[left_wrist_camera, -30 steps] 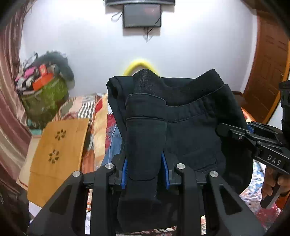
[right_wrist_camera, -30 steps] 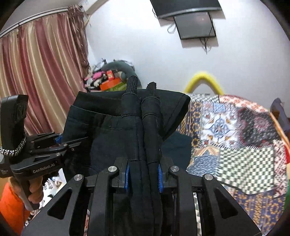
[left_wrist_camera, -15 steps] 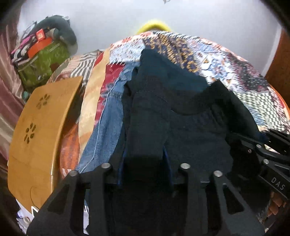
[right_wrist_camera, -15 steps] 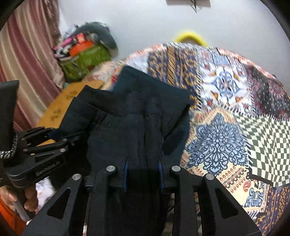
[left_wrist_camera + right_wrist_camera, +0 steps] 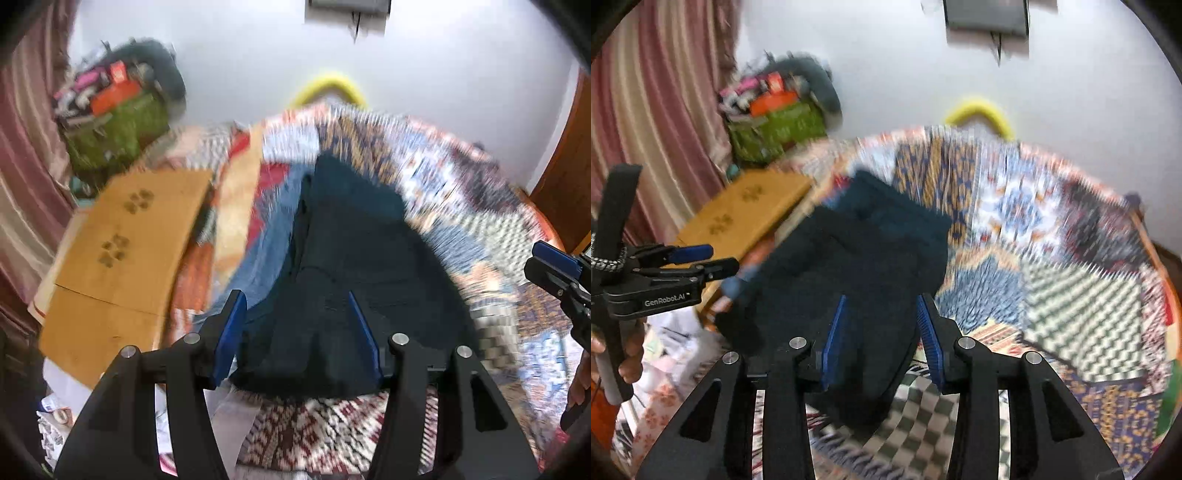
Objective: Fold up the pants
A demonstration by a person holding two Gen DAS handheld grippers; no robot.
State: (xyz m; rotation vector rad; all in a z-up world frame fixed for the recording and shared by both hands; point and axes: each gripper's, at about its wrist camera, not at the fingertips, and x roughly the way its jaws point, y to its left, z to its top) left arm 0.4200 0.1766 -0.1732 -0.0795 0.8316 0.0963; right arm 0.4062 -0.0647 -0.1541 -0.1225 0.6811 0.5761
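Both grippers have let go since half a second ago: left gripper (image 5: 297, 306) and right gripper (image 5: 881, 308) spread apart. Pants (image 5: 354, 266) lie folded on patchwork bedspread (image 5: 1052, 258), long axis toward the wall. Motion blur hides detail.

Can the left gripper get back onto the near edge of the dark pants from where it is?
Probably yes. The left gripper is open, its blue pads straddling the near edge of the dark pants on the patchwork bedspread, nothing between. Motion blur hides fine detail.
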